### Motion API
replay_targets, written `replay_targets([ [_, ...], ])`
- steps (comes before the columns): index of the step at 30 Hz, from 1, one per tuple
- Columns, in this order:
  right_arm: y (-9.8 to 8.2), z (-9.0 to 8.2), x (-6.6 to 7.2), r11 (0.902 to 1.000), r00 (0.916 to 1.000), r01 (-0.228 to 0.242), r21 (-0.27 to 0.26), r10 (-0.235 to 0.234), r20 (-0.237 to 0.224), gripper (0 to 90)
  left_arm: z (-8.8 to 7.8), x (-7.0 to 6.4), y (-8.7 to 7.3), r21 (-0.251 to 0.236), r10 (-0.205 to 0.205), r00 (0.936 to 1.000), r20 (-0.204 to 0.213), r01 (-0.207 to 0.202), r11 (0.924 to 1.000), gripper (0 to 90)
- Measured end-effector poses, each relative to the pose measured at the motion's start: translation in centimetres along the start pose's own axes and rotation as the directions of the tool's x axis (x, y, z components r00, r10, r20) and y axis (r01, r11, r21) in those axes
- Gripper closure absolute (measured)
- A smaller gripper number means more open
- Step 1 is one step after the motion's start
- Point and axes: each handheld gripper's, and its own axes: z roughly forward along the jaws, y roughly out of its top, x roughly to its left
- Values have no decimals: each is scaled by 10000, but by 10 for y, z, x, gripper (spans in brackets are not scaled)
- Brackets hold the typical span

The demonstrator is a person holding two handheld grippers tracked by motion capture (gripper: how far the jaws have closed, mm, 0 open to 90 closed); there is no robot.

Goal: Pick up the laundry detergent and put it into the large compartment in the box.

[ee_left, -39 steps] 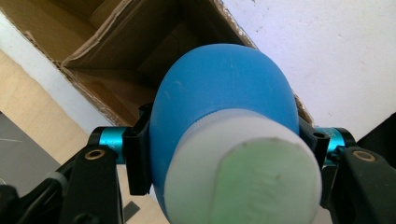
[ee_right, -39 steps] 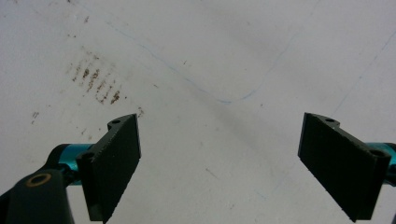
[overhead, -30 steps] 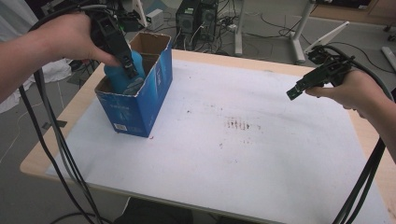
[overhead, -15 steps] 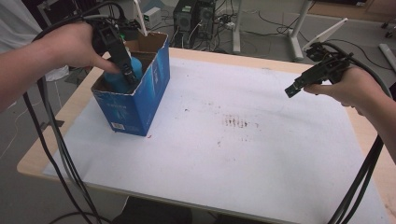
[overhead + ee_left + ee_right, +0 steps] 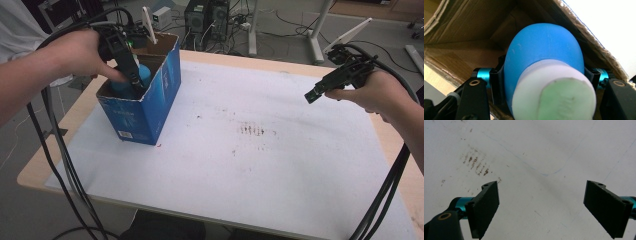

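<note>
Left gripper [image 5: 131, 80] first: from the high view I see it reaching down into the open top of the blue cardboard box [image 5: 150, 107], which stands at the far left of the table [image 5: 45, 165], and its jaws are clamped on the blue bottle [image 5: 142, 76] inside. My left hand [image 5: 75, 50] grasps the gripper's body above the box rim, and its black cables [image 5: 55, 155] hang off the near left edge of the table. Over on the right, I hold the right gripper [image 5: 311, 96] above the table's far right part, well apart from the box, pointing left and slightly down, with my right hand [image 5: 380, 92] behind it; from this angle I cannot tell how its jaws stand. A white sheet [image 5: 280, 190] covers the tabletop, with a patch of brown stains [image 5: 252, 130] near its middle. Moving to the left gripper view, I see the blue bottle [image 5: 541, 55] squeezed between the two black jaws, which press on its sides, its white cap [image 5: 541, 82] pointing toward the camera with a pale green top [image 5: 566, 100]. Brown cardboard walls [image 5: 469, 37] of the box surround the bottle, and a torn edge of the box runs across the upper right. In the right gripper view, the right gripper [image 5: 541, 208] has its jaws spread wide with nothing between them, hanging over the white sheet [image 5: 536, 147], with the brown stains [image 5: 475, 162] to the upper left and faint blue pen lines [image 5: 546, 173] across the middle.
</note>
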Motion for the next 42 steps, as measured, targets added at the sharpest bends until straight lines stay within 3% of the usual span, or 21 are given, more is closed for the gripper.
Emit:
replay_targets([
  [42,-4,1,-1,10000,10000,-35,19,35,7,124,7,0,1,-61,15,10000,-83,-15,10000,357],
])
